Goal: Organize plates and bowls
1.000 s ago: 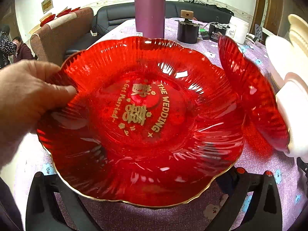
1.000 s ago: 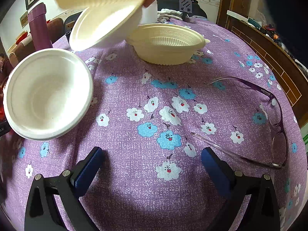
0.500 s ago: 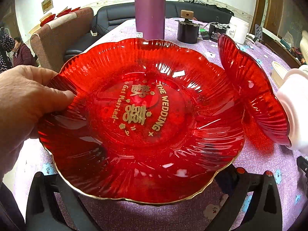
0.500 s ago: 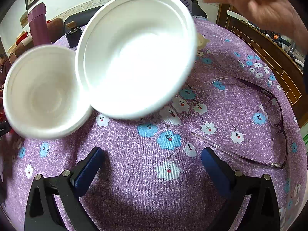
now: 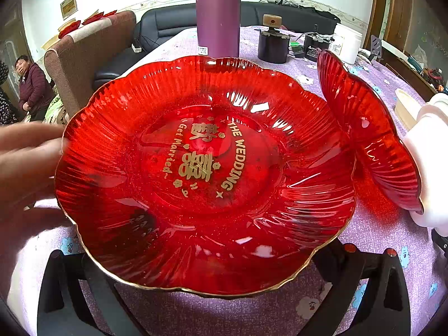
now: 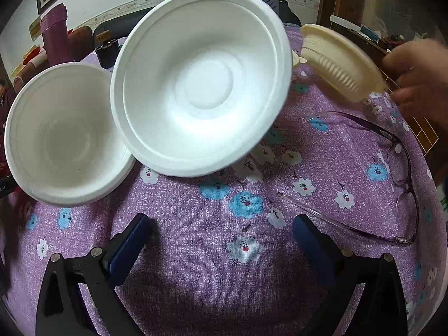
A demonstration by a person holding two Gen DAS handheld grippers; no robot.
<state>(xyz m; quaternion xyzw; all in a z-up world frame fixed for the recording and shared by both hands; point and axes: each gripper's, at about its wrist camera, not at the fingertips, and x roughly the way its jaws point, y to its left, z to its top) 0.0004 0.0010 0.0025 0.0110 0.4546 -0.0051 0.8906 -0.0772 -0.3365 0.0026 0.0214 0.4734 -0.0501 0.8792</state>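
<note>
A purple flowered cloth [image 6: 252,266] covers the counter. A pair of purple-framed glasses [image 6: 403,173] lies open on it near the right edge, one arm stretched toward the middle. At the far side stand a tall purple flask [image 5: 217,14], a dark round jar [image 5: 273,46] with a wooden knob, and a white tub [image 5: 347,43]. Beyond the far left edge are a black sofa [image 5: 165,28], a brown armchair [image 5: 84,56], and a woman in a dark red jacket [image 5: 32,89].
</note>
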